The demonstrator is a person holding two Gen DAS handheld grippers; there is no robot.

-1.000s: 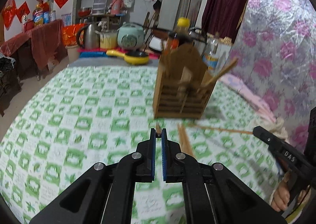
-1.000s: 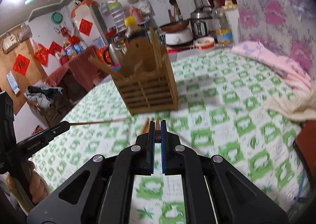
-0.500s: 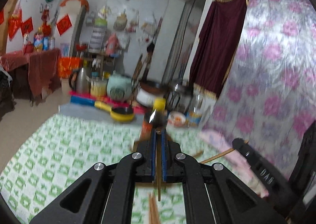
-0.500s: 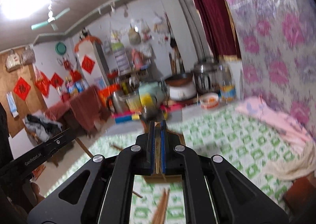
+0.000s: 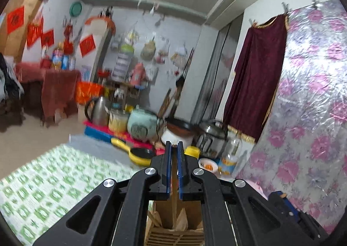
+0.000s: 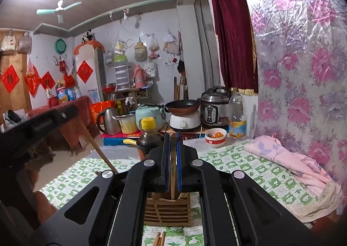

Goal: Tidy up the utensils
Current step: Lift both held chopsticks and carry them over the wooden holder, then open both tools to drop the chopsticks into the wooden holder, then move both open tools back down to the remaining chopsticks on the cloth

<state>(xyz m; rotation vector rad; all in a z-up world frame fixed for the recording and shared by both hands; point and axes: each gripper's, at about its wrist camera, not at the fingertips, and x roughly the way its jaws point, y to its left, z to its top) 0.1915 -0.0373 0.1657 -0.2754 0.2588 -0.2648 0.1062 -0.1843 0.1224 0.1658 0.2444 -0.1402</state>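
A slatted wooden utensil holder [image 6: 168, 211] stands on the green-checked tablecloth [image 6: 238, 172], just below both grippers; it also shows in the left wrist view [image 5: 173, 230]. My right gripper [image 6: 171, 137] is shut on a wooden chopstick [image 6: 173, 165] that hangs upright over the holder. My left gripper [image 5: 174, 145] is shut on another chopstick [image 5: 174, 191], also upright above the holder. In the right wrist view the left gripper's body sits at the left with its chopstick [image 6: 102, 152] slanting down. Loose chopsticks [image 6: 159, 238] lie on the cloth in front of the holder.
A dark sauce bottle with a yellow cap [image 6: 148, 135] stands right behind the holder. A pink cloth [image 6: 290, 165] lies along the table's right side by the flowered wall. A small bowl [image 6: 215, 135], plastic bottle [image 6: 237, 115] and cookers stand beyond the far edge.
Both grippers have risen from the tabletop and tilted up, each carrying a chopstick, and now hover over the wooden holder. The views swung from the cloth to the room.
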